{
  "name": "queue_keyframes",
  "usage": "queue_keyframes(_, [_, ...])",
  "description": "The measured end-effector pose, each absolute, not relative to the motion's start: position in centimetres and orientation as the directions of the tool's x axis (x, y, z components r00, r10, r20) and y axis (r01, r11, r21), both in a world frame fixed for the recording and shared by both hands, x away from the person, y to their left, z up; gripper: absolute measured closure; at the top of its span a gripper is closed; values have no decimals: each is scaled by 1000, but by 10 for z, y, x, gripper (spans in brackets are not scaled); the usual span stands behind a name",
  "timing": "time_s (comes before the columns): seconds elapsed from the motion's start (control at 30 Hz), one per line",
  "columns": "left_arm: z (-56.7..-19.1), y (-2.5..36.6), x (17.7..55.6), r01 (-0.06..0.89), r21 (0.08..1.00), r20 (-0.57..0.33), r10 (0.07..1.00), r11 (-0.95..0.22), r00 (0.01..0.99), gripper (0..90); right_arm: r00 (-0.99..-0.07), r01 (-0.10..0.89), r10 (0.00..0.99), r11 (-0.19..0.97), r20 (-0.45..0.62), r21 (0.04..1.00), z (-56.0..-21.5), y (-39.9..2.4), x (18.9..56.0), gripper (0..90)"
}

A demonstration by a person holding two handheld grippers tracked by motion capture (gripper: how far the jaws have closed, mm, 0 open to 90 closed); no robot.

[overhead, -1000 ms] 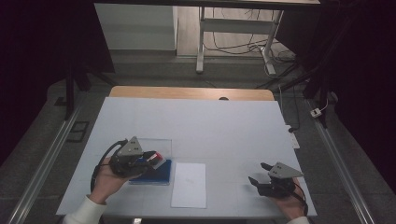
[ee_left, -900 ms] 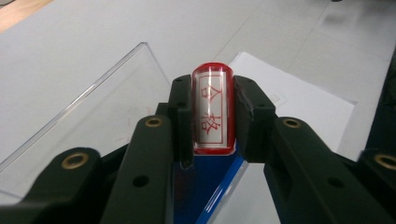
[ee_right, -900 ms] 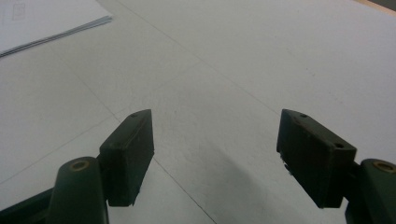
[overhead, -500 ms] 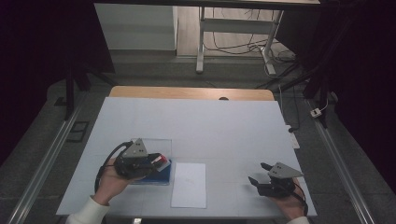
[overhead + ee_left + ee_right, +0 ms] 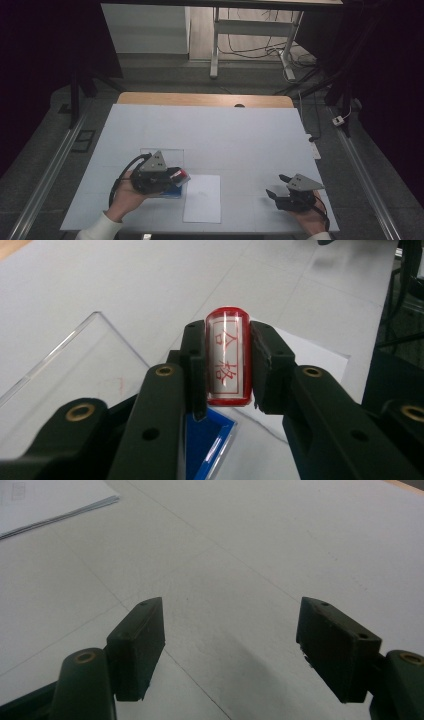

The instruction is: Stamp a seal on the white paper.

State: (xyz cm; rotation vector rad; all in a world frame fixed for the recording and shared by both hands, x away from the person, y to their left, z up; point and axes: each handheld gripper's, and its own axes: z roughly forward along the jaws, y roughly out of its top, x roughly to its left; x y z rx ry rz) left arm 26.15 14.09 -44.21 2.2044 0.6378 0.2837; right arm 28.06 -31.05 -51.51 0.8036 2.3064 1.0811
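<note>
left gripper point(image 5: 181, 176): black body w/ a grey three-cornered plate on top, dark dots at the plate's corners, black cable looping off its rear. in the left gripper view point(image 5: 227, 365) the jaws are matte black, blocky, w/ flat inner faces; brass-ringed screw holes plus plain small holes on the arms behind. right gripper point(image 5: 276, 186): same build, black body, grey triangular plate, thin dark cable by the wrist. in the right gripper view point(image 5: 230, 650) jaws look dark green-black, rectangular pads w/ tiny screw holes on top edges, brass rings lower down. white sleeve point(image 5: 97, 229) at the left wrist, w/ a ribbed-looking cuff.
</note>
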Motion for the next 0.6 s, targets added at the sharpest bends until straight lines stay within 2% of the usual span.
queue_keyframes(0.6, [-446, 112, 265, 326, 737, -10, 472, -592, 882, 704, -720, 308, 675, 516, -159, 799, -515, -311, 280, 269])
